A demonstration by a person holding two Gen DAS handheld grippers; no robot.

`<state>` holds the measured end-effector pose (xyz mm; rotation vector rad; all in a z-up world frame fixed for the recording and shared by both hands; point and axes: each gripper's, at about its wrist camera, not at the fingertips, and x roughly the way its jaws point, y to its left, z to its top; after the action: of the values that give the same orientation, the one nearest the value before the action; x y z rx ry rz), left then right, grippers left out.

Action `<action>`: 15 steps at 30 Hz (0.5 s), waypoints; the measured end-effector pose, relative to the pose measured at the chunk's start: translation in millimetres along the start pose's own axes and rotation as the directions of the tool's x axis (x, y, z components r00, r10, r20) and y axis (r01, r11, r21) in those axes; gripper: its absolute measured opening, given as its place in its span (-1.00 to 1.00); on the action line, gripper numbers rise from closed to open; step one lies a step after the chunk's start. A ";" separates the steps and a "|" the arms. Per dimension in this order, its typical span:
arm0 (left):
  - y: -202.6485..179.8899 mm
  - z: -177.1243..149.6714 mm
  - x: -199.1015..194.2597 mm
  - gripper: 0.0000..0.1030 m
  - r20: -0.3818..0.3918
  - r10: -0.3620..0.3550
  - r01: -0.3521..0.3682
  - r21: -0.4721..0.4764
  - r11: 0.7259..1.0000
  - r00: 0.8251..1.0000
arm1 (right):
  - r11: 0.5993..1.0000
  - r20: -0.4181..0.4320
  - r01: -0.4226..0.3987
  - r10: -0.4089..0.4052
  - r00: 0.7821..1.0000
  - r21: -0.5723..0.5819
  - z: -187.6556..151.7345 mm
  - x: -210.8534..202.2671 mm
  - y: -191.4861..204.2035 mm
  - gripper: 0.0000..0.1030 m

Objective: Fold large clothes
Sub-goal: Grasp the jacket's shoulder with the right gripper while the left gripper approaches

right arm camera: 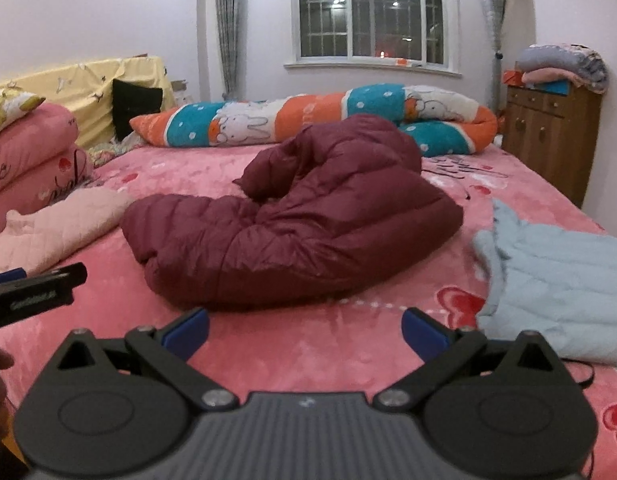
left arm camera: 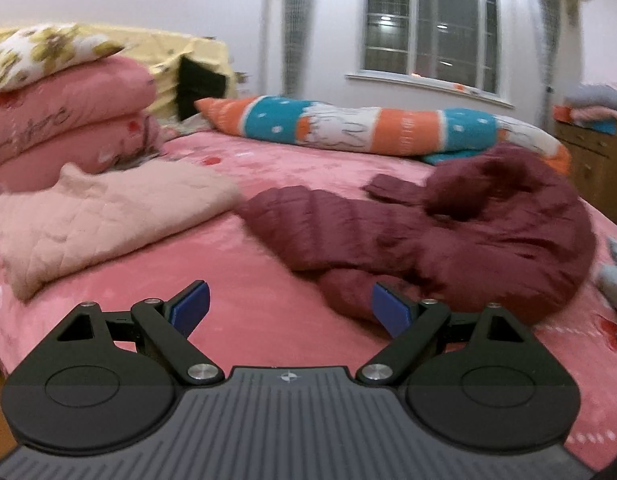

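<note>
A maroon puffer jacket lies crumpled in the middle of the pink bed. My left gripper is open, low over the bed at the jacket's near left edge, holding nothing. My right gripper is open too, just short of the jacket's near hem, and holds nothing. The left gripper's tip shows at the left edge of the right wrist view. A folded pale pink quilted garment lies to the left. A light blue quilted garment lies to the right.
Stacked pink quilts with a floral pillow sit at the far left. A long orange and teal bolster lies across the bed's far side. A wooden cabinet with folded blankets stands at the right.
</note>
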<state>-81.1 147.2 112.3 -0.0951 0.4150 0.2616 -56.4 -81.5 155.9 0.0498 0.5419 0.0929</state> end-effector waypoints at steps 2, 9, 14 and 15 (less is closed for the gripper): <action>5.9 1.1 12.5 1.00 -0.001 0.027 -0.027 -0.017 0.999 1.000 | 1.000 -0.007 -0.019 0.019 1.000 -0.004 5.2 8.0 2.7 0.94; 33.1 19.1 49.8 1.00 0.004 0.135 -0.134 -0.066 0.989 0.991 | 0.990 0.000 -0.096 0.096 0.995 -0.104 32.3 50.1 41.0 0.88; 61.3 36.3 67.9 1.00 -0.002 0.224 -0.221 -0.161 0.962 0.975 | 0.960 0.003 -0.181 0.186 0.983 -0.212 62.3 93.8 90.1 0.88; 66.0 37.6 69.1 1.00 -0.007 0.234 -0.231 -0.180 0.956 0.972 | 0.953 0.002 -0.199 0.205 0.979 -0.228 65.8 102.4 98.5 0.87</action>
<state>-23.5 232.1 115.7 -0.2227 0.3880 0.5323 57.5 25.4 166.8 -0.1169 0.4965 0.3530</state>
